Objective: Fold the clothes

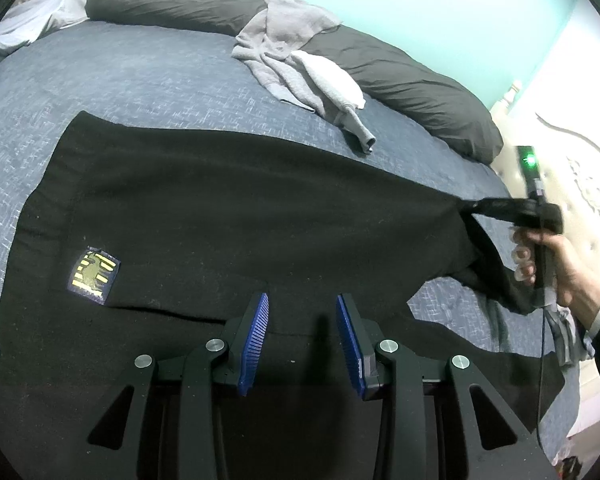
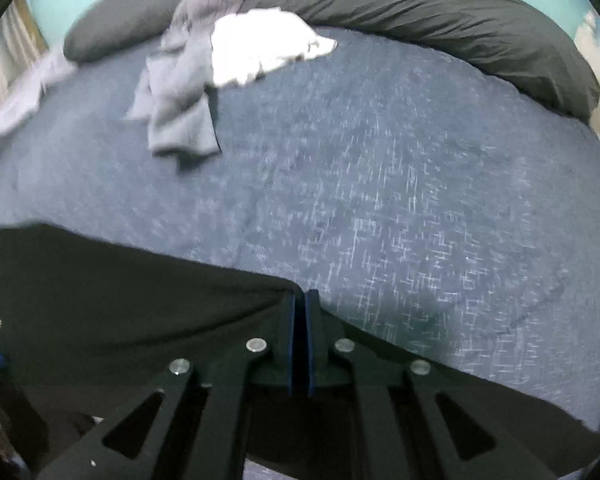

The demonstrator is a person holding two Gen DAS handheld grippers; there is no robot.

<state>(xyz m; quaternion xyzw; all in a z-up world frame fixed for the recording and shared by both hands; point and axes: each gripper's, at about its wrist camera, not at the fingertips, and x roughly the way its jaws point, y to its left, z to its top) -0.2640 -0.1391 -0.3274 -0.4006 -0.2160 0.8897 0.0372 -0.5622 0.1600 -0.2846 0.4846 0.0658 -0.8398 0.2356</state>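
Black cloth (image 1: 228, 216) lies spread on the bed (image 1: 140, 76), long axis running left to right. My right jaws (image 2: 300, 300) are clamped on its right corner, lifted and taut; my left jaws (image 1: 302, 320) hang apart over its near edge, nearer the middle.

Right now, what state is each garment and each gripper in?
Black garment with yellow patch: spread on the blue bedspread, one corner lifted.
Crumpled grey garment: unfolded, against dark pillows.
White cloth: bunched.
Left gripper: open, empty.
Right gripper: shut on black fabric.
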